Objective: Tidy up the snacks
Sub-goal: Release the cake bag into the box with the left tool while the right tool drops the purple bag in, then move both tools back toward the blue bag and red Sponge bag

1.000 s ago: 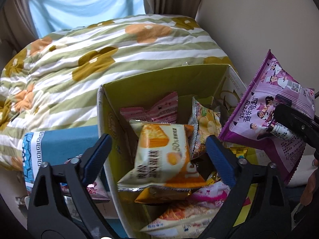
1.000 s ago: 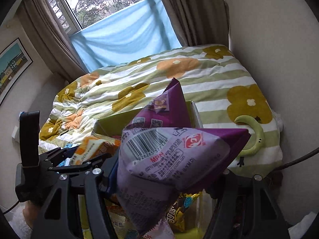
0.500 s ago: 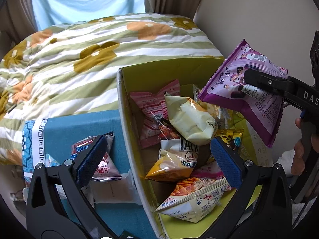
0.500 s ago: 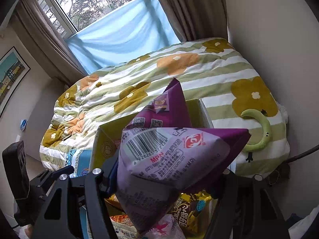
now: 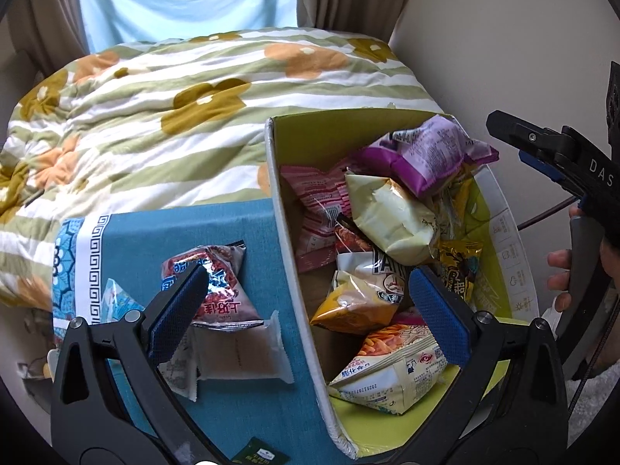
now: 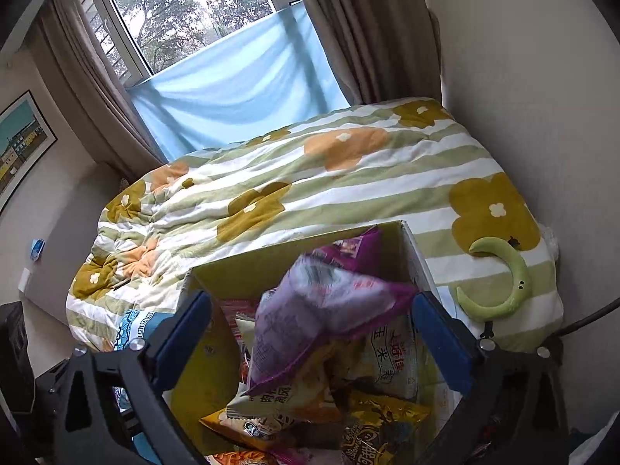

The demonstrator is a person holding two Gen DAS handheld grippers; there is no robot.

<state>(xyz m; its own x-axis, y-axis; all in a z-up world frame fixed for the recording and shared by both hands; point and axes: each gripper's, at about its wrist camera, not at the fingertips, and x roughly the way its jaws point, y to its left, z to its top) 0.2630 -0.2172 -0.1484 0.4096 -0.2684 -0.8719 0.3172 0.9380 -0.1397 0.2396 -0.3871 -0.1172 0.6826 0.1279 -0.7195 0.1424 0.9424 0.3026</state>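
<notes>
On the left, our left gripper (image 5: 306, 302) hangs tilted down over the edge of a yellow-green cardboard box (image 5: 329, 131), its blue-padded jaws spread wide with nothing between them. One jaw hovers above a red and silver snack bag (image 5: 217, 283) lying on a blue cloth (image 5: 240, 232) outside the box, beside a pale flat packet (image 5: 240, 352) and a small light-blue packet (image 5: 118, 302). The box wall (image 5: 294, 279) stands between these loose snacks and the pile inside.

Inside the box we see a pink packet (image 5: 317, 201), a cream bag (image 5: 391, 217), an orange bag (image 5: 356, 302), a bag printed with orange sticks (image 5: 391, 372) and a gold packet (image 5: 457, 271). A purple snack bag (image 5: 422, 155) sits on top of the pile at the far side, tilted and touching the cream bag.

Further right, our right gripper (image 6: 310, 329) points down over the same box (image 6: 248, 267). Its jaws are opening and stand wide; the purple snack bag (image 6: 321, 310) appears blurred between them, with neither pad pressing on it. In the left wrist view, fingers (image 5: 560, 271) wrap this gripper's handle at the right edge.

Beyond the box lies a striped flowered quilt (image 6: 310, 186) with a green crescent toy (image 6: 503, 283) on it.
</notes>
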